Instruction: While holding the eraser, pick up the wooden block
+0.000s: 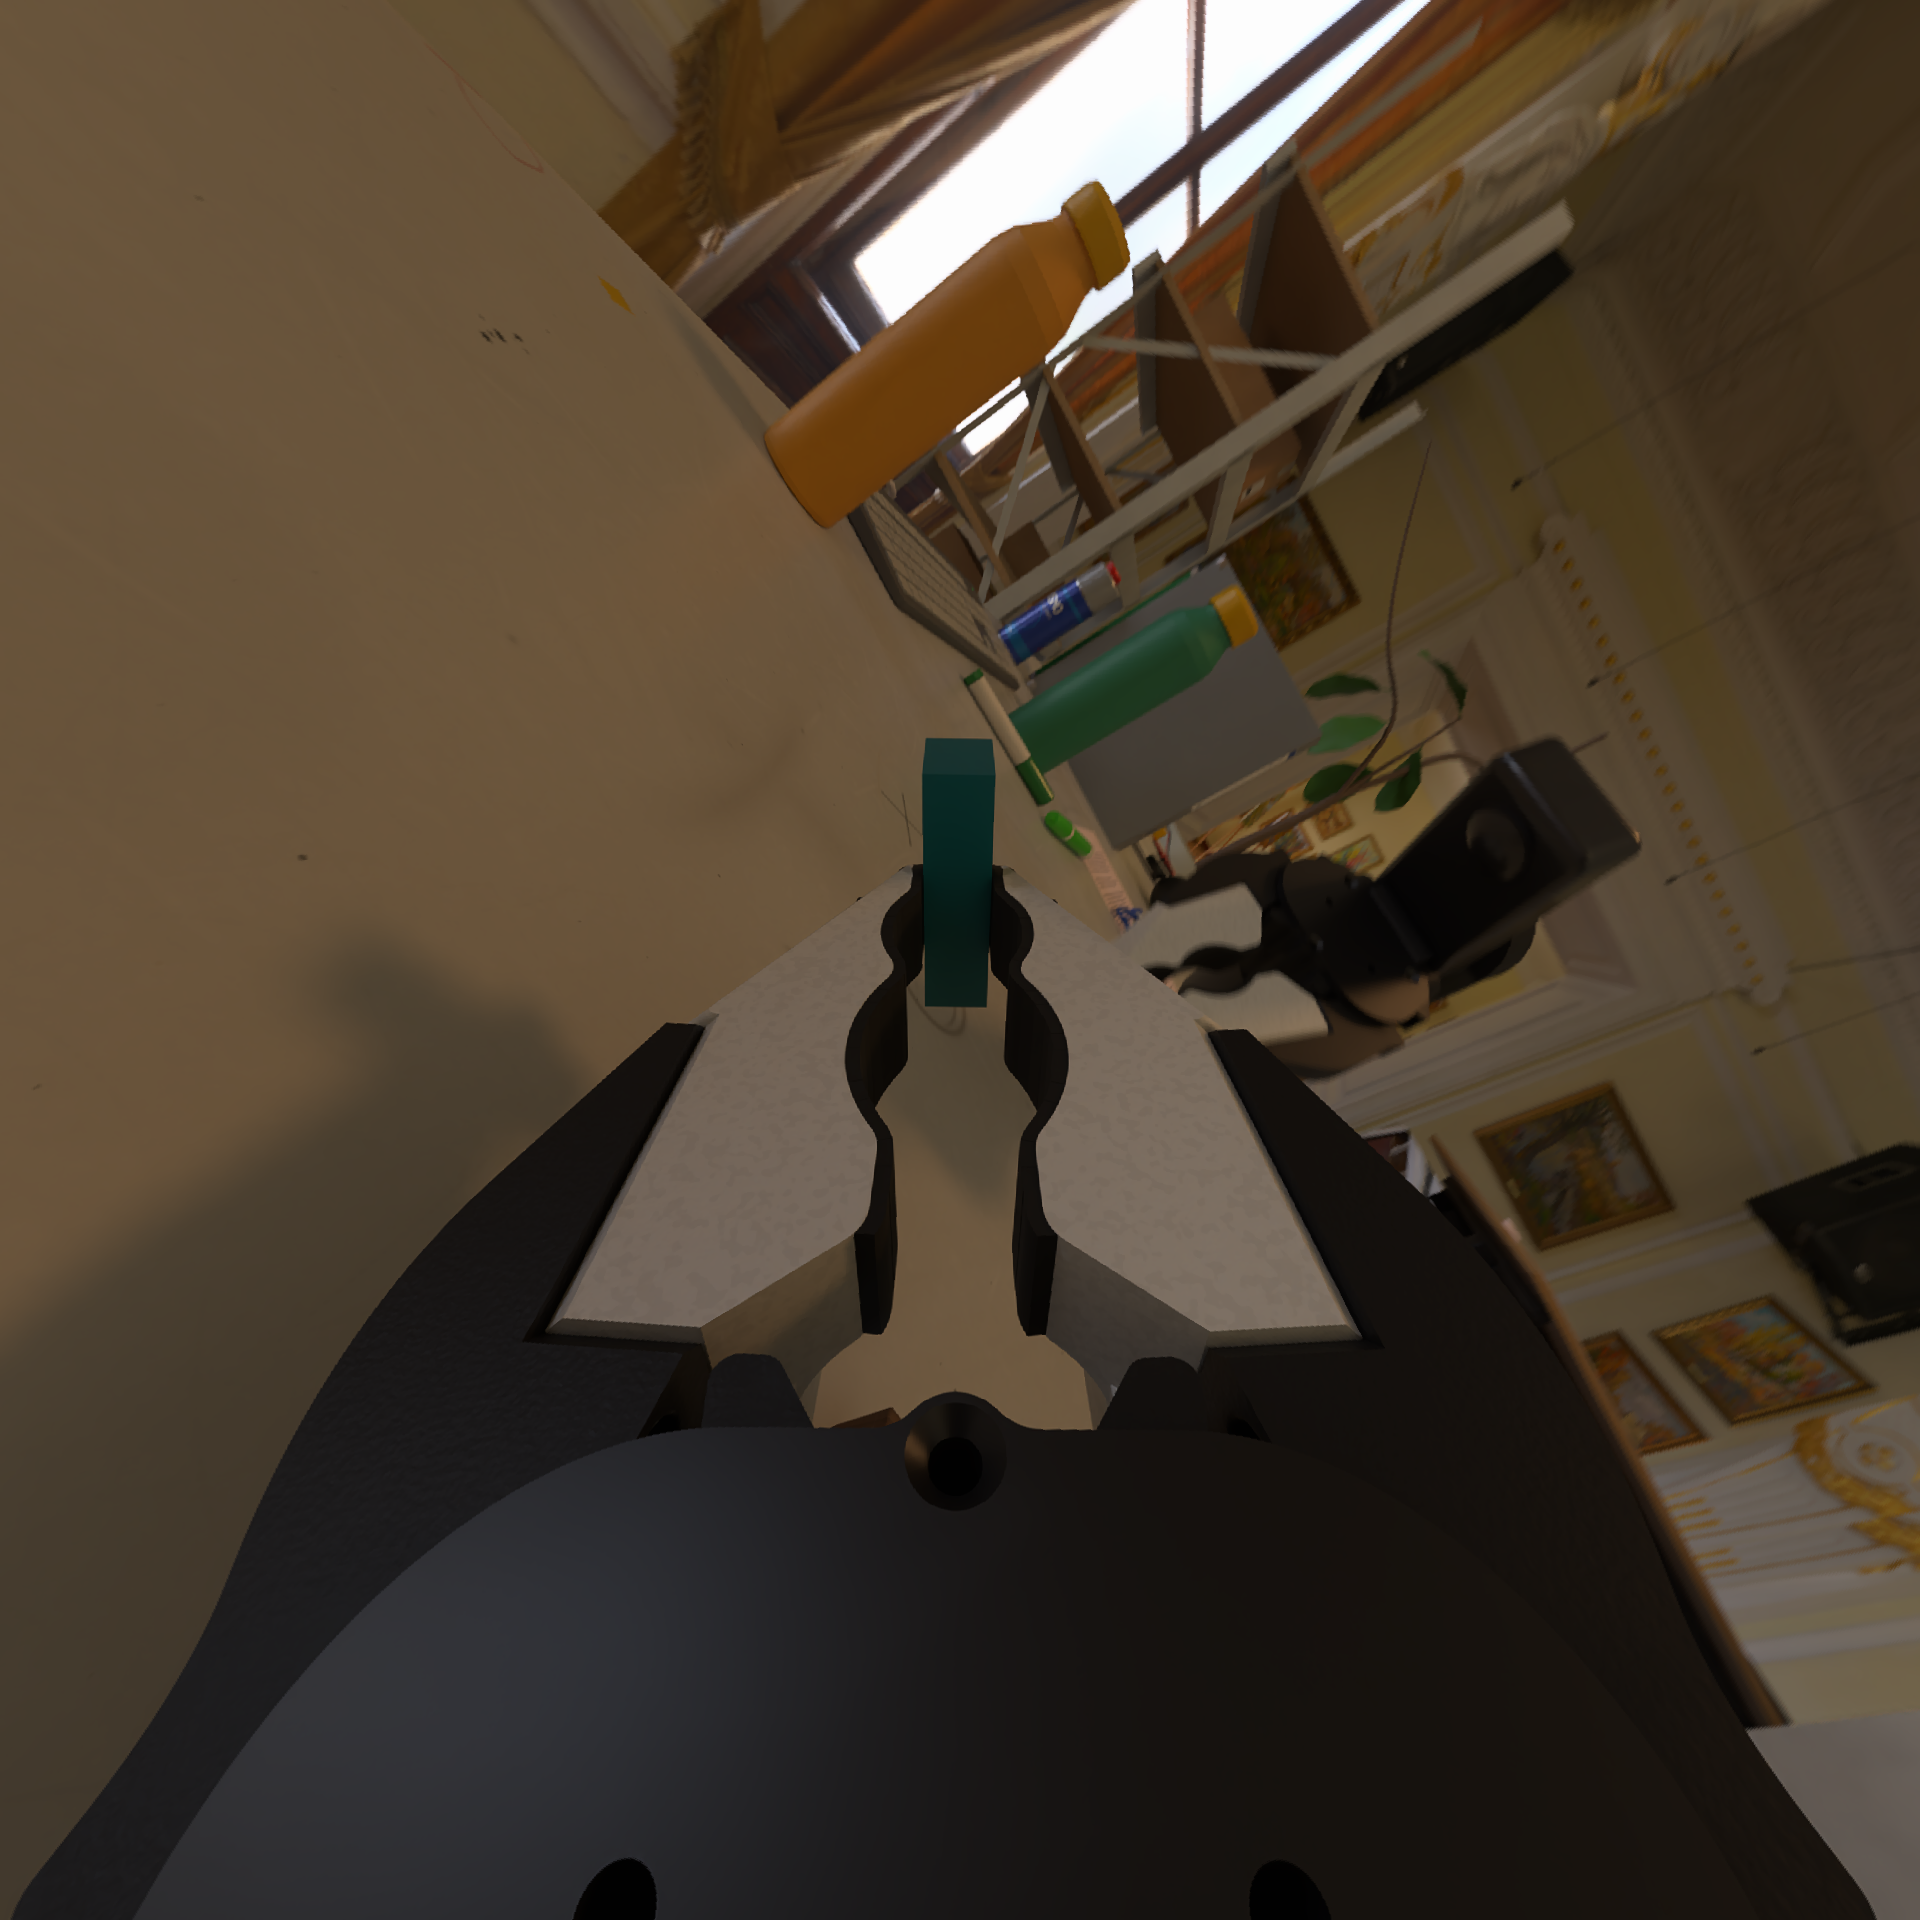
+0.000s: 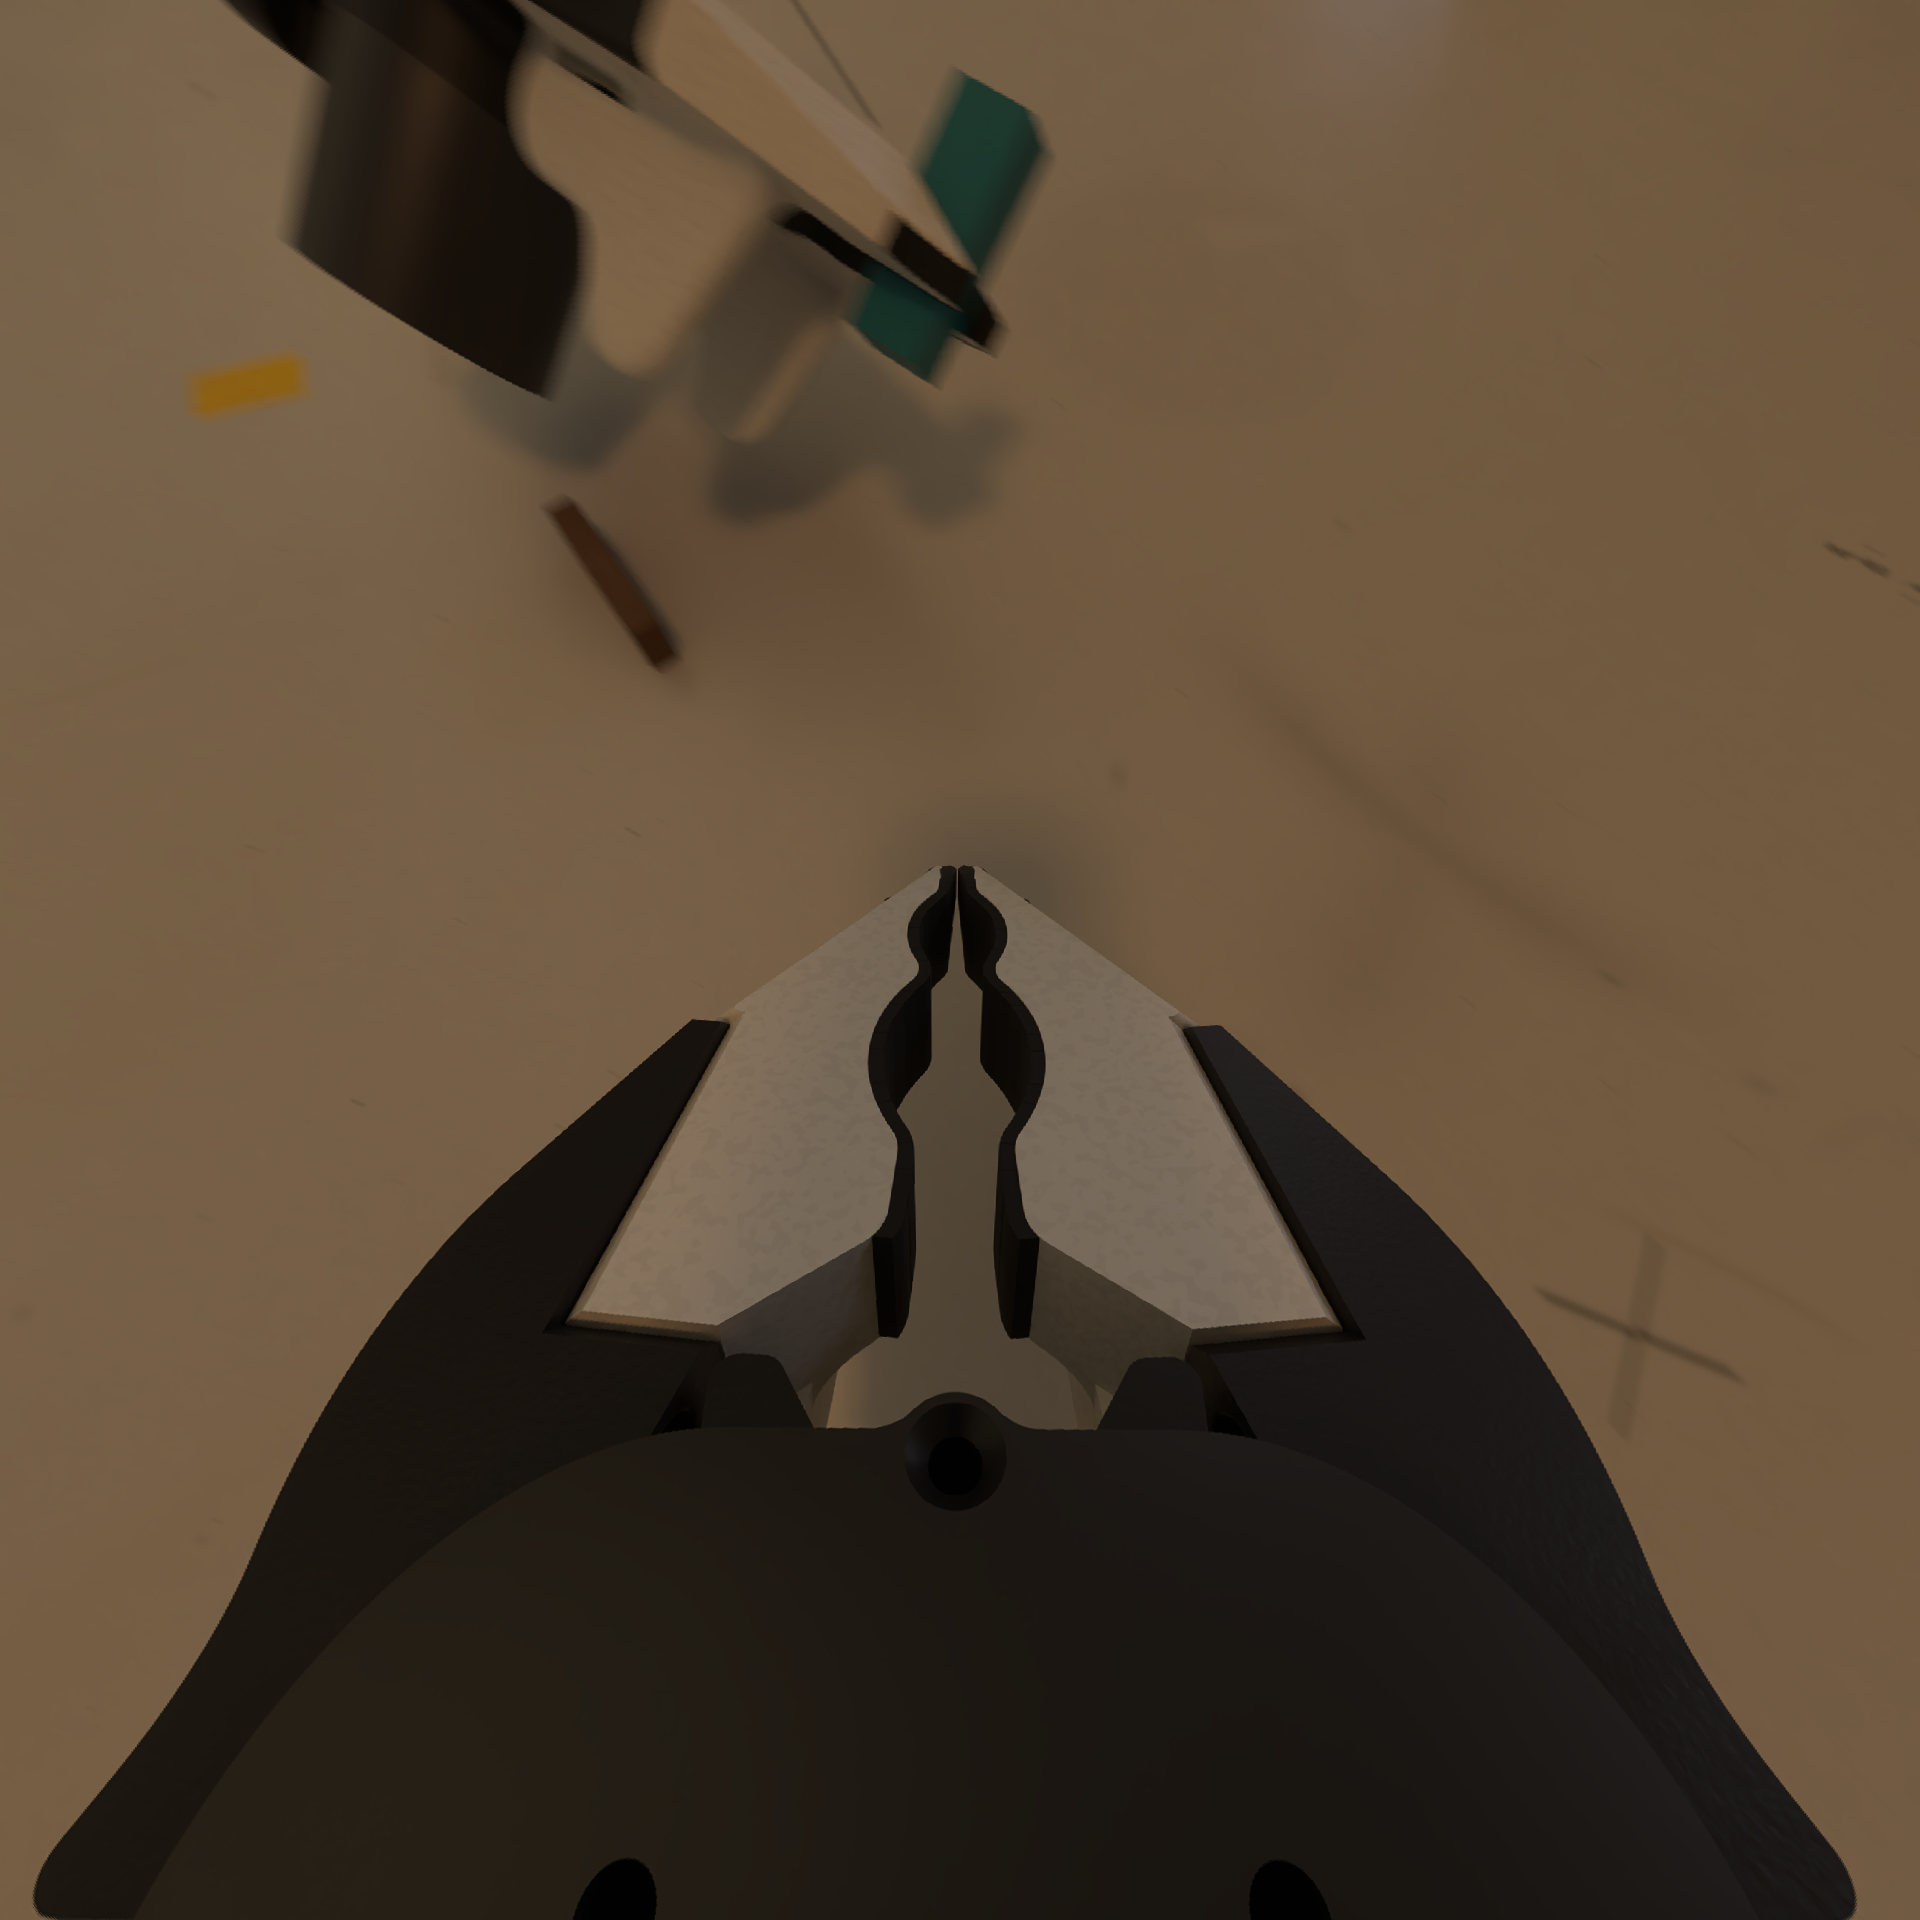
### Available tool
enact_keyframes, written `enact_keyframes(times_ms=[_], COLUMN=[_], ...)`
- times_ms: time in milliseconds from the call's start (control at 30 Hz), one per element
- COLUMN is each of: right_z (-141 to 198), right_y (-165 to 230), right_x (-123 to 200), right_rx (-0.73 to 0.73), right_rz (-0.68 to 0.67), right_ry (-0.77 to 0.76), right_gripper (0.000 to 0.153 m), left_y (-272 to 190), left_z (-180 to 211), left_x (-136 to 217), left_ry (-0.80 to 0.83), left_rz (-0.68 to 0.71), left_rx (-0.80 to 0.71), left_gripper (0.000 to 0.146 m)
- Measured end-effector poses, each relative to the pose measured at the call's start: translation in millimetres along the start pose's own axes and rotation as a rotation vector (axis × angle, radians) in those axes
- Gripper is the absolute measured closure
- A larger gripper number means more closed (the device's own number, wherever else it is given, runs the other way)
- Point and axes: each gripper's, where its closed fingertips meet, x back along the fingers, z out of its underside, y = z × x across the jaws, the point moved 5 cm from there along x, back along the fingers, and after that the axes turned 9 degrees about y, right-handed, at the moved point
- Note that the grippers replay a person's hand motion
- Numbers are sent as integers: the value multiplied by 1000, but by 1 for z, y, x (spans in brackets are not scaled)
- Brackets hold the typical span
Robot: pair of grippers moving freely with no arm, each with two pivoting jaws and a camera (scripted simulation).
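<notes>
While the left gripper [image 1: 957, 883] is pinching the teal eraser [image 1: 957, 868] above the table [image 1: 364, 623], the right gripper [image 2: 956, 871] is hovering with fingertips pressed together, the wooden block [image 2: 613, 582] lying well apart.

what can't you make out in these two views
- Wooden block: right wrist view only, small and blurred; its shape is unclear. In the left wrist view I cannot find it.
- Teal eraser: the left gripper fingers cover its middle.
- Left gripper in the right wrist view: blurred, cut off by the top edge.
- Can behind the green bottle: too small for detail.
- Right gripper: shut on nothing.
</notes>
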Motion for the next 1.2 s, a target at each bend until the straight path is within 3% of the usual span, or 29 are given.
enact_keyframes(times_ms=[67,200,367,500,667,733,833,967,1200], right_z=[-12,-30,-46,-51,-61,-66,-64,-61,-64], right_y=[22,85,106,99,82,76,76,83,82], right_x=[-8,-27,-60,-83,-95,-98,-105,-104,-110], right_rx=[22,198,409,342,210,209,260,404,494], right_rz=[-101,-454,-493,-564,-532,-448,-375,-305,-344], right_ry=[-51,-49,-59,2,16,52,104,75,121], right_gripper=[151,139,139,135,136,138,136,136,136], left_y=[3,0,1,3,12,12,3,1,0], left_z=[-2,-5,-6,-7,-21,-29,-36,-32,-26], left_x=[3,7,9,13,41,61,86,97,88], left_ry=[-25,-50,-76,-115,-247,-313,-339,-250,-194], left_rz=[2,11,36,68,20,-22,-114,-258,-249], left_rx=[30,4,45,96,121,91,-36,-198,-232], left_gripper=[135,135,135,135,135,135,135,135,135])
